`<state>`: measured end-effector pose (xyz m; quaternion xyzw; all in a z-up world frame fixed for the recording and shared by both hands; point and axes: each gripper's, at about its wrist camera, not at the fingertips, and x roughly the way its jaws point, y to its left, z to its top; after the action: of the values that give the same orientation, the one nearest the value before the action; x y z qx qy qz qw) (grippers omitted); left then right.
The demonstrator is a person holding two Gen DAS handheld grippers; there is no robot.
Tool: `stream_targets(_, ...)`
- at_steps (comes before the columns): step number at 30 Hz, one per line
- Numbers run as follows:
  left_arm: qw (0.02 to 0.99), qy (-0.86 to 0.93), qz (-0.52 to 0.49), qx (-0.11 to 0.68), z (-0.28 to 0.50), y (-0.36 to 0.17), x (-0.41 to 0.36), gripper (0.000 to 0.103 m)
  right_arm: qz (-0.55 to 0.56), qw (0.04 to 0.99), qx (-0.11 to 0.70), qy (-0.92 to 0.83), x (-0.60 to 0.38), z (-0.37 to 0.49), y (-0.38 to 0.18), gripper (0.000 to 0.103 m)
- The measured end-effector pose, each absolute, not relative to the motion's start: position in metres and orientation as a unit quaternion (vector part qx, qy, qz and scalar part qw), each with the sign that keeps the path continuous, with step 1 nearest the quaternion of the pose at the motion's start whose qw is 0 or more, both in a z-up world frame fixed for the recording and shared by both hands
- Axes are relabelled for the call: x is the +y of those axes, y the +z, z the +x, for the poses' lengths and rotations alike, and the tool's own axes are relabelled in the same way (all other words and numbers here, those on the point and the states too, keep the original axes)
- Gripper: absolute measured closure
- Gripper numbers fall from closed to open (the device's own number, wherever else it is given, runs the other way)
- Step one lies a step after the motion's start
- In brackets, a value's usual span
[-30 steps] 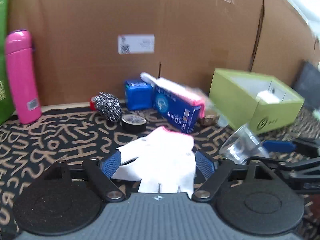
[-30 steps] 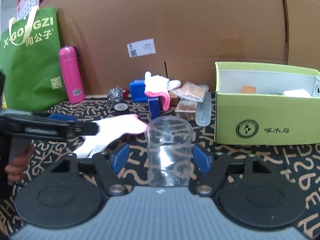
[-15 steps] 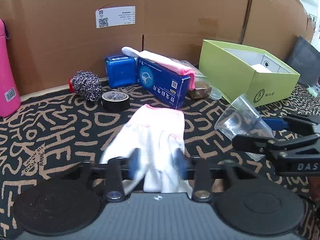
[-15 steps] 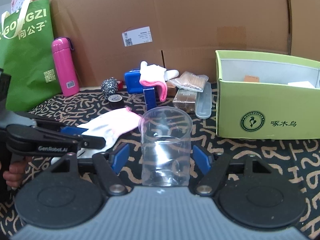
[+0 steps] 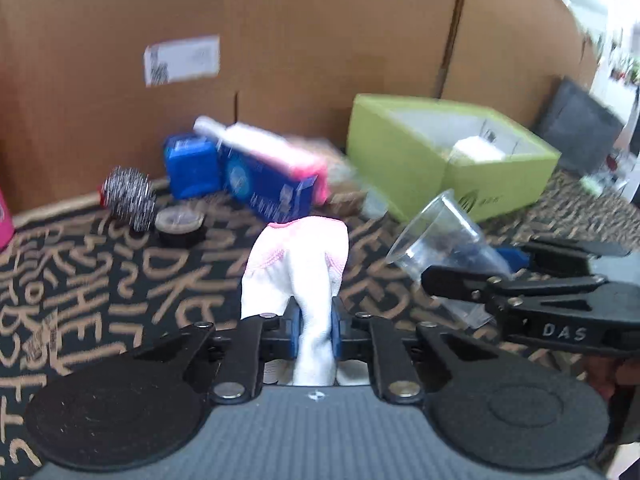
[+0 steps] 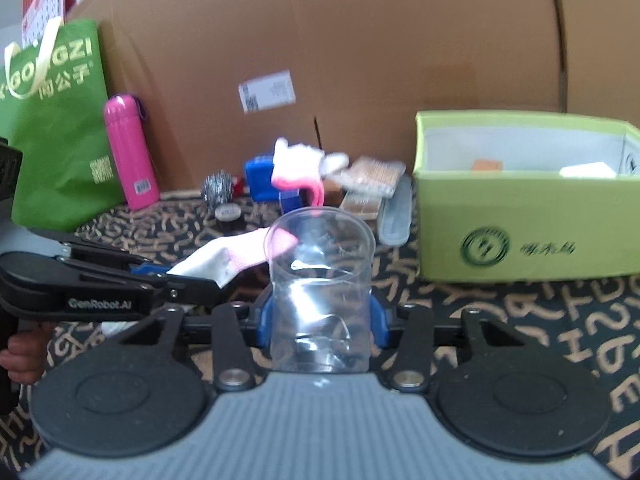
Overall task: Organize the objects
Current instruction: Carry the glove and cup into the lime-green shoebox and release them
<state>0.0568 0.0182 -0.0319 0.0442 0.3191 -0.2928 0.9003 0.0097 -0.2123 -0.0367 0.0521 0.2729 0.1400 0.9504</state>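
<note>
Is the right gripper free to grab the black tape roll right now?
Probably not. The right gripper is shut on the clear plastic cup, so its jaws are full. The tape roll lies beyond, with the white glove in between.

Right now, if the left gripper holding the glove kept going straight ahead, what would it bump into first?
Probably the blue carton draped with a second pink-cuffed glove. It lies straight beyond the left gripper and its white glove, though the blur makes depth uncertain.
</note>
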Motion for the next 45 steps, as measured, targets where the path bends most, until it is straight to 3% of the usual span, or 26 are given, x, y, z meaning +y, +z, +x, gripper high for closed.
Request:
stream_targets(14,0.882,-0.400,-0.053,0.244,0.083,0.055,-0.074,0.089,0.023,0.990,0.139,0.003,-0.293,-0.015,0.036,0.058)
stream_targets(31,0.859,-0.413,-0.067,0.296,0.156,0.012,-0.223,0.088,-0.076,0.978,0.171,-0.090,-0.396,0.106,0.008,0.054)
stream_targets(33,0.861,-0.402,-0.054,0.306,0.160,0.005,-0.229,0.075,-0.085,0.972,0.195,-0.099,-0.401,0.123,-0.001,0.048)
stream_targets(34,0.858,-0.398,-0.051,0.322,0.163,0.001,-0.230,0.048,-0.087,0.969,0.208,-0.098,-0.403,0.129,-0.006,0.042)
stream_targets(35,0.854,-0.395,-0.052,0.334,0.165,-0.002,-0.228,0.029,-0.098,0.970,0.203,-0.095,-0.401,0.129,-0.009,0.038)
stream_targets(37,0.863,-0.386,-0.065,0.320,0.161,-0.007,-0.215,0.026,-0.113,0.968,0.198,-0.103,-0.396,0.122,-0.009,0.021)
stream_targets(39,0.868,-0.387,-0.064,0.305,0.156,-0.007,-0.206,0.025,-0.116,0.973,0.176,-0.096,-0.391,0.109,-0.008,0.010)
stream_targets(45,0.876,-0.397,-0.049,0.268,0.130,0.008,-0.186,0.023,-0.126,0.974,0.161,-0.097,-0.370,0.080,0.003,0.005)
